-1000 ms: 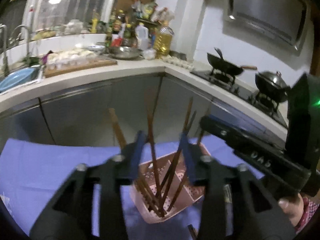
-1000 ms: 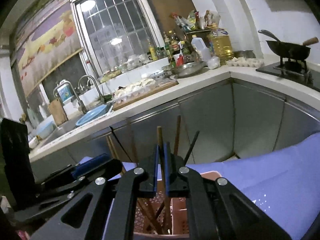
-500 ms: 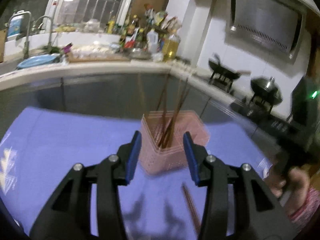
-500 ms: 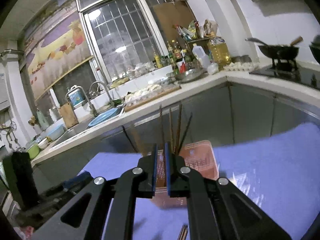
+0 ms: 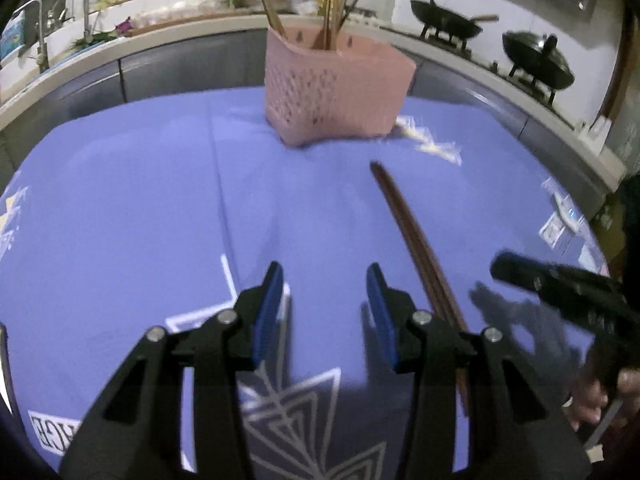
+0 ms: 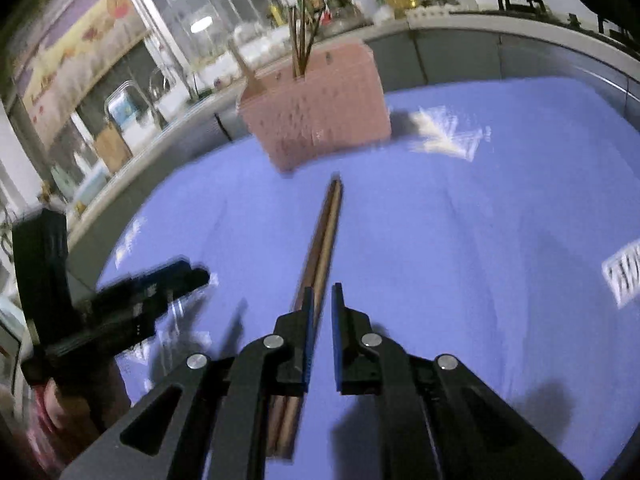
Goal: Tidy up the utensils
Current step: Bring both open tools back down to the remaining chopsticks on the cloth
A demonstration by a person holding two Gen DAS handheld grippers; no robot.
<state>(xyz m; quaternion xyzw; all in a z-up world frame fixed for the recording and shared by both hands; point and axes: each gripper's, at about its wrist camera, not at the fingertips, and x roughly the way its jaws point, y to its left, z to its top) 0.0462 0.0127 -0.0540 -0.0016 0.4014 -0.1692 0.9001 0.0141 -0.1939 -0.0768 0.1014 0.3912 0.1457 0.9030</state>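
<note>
the pair of chopsticks (image 6: 320, 248) lies flat on the blue cloth (image 6: 480, 240), on your side of the pink basket (image 6: 316, 112). its far tip stops just short of the basket, and its long line runs from the basket straight back toward you. more chopsticks already stand up inside the basket.

your right gripper (image 6: 322, 320) is the nearer one. the pair runs along under its left finger, a little off from the gap. its jaws are almost pressed together, with nothing between them. i think you must spread them and shift a bit to the left before you can pinch.

your left gripper (image 5: 324, 304) sits farther out. seen from the basket's side, the pair (image 5: 408, 240) lies just past its right finger. its jaws are spread partway and hold nothing.
</note>
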